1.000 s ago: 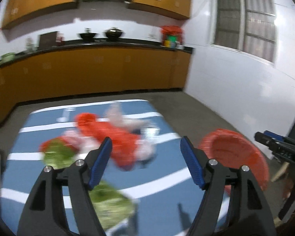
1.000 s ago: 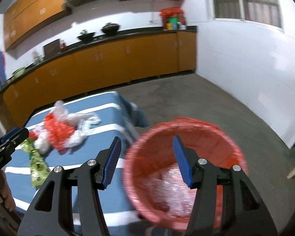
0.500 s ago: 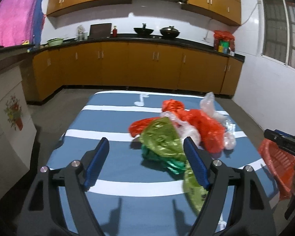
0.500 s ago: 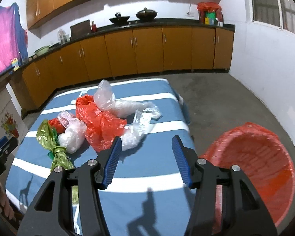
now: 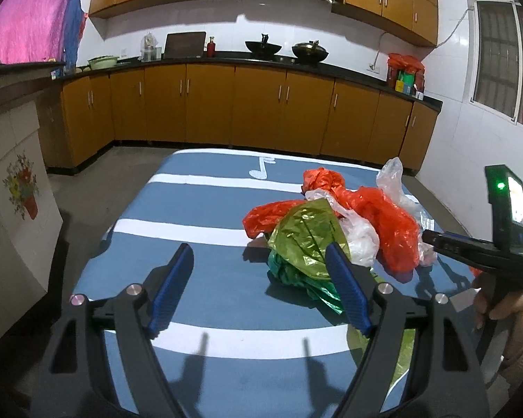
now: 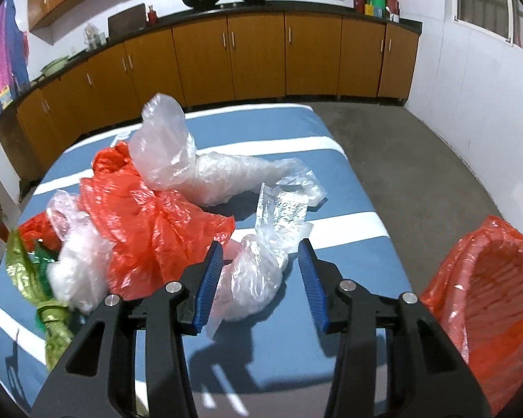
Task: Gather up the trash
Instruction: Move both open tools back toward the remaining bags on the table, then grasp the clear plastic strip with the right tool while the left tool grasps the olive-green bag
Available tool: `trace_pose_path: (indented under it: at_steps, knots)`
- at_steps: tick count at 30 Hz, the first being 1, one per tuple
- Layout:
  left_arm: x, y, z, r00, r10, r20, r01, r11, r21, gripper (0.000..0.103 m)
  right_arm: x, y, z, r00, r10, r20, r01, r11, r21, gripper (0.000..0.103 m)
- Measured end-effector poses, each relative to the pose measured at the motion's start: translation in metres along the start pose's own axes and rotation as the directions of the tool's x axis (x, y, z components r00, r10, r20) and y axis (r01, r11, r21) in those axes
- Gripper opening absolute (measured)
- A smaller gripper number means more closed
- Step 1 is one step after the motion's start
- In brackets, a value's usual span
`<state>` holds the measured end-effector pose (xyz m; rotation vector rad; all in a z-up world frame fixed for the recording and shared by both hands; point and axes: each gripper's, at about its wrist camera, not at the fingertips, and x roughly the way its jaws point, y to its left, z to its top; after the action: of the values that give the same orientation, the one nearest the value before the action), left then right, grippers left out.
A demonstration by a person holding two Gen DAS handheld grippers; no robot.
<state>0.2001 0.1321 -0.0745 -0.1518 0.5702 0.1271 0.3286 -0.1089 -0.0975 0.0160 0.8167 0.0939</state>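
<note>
Trash heaped toward table's (image 5: 205, 205) far right corner: red bag (image 6: 150, 230), green foil wrapper (image 5: 307, 233), clear bags. My right gripper (image 6: 258, 278) brackets small clear plastic wad (image 6: 254, 278) near right edge, jaws just been closing, pads not yet pressing. Left gripper (image 5: 261, 285) spread wide, empty, beside wrapper. Red-lined basket (image 6: 484, 299) waits off right edge, I judge for short drop.

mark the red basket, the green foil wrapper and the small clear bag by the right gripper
red basket (image 6: 484, 278), right wrist view, inner wall.
green foil wrapper (image 5: 307, 237), left wrist view, top crumpled face.
small clear bag (image 6: 254, 278), right wrist view, bulging middle, between the open right gripper (image 6: 261, 271) pads.
</note>
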Motion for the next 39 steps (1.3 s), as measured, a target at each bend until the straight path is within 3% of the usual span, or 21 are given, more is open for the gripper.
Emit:
trace_pose_path:
  at_steps: [3, 7, 18, 22, 35, 39]
  knots:
    - [0.005, -0.001, -0.002, 1.0, -0.012, -0.014, 0.012, 1.0, 0.0, 0.077, 0.006, 0.0, -0.004, 0.999, -0.012, -0.031, 0.012, 1.0, -0.012, 0.046]
    - [0.009, -0.009, -0.007, 0.999, -0.032, -0.03, 0.033, 0.999, 0.01, 0.077, 0.005, -0.001, -0.007, 0.999, -0.003, -0.044, 0.002, 1.0, -0.019, 0.036]
    - [0.013, -0.048, -0.013, 0.993, -0.099, -0.068, 0.104, 0.992, 0.068, 0.076, -0.009, -0.006, -0.02, 0.999, 0.004, -0.049, -0.005, 1.0, -0.022, 0.026]
    - [0.021, -0.062, -0.02, 0.987, -0.112, -0.114, 0.122, 0.989, 0.079, 0.069, -0.019, -0.015, -0.027, 0.999, 0.001, -0.049, -0.002, 1.0, -0.011, 0.026]
    - [0.053, -0.091, -0.019, 0.98, -0.03, -0.195, 0.048, 0.995, 0.088, 0.067, -0.024, -0.03, -0.033, 0.999, 0.005, -0.052, -0.004, 1.0, 0.013, 0.026]
    - [0.065, -0.093, -0.022, 0.972, 0.0, -0.235, 0.026, 0.994, 0.11, 0.054, -0.026, -0.032, -0.033, 0.998, 0.009, -0.054, -0.008, 1.0, 0.017, 0.026]
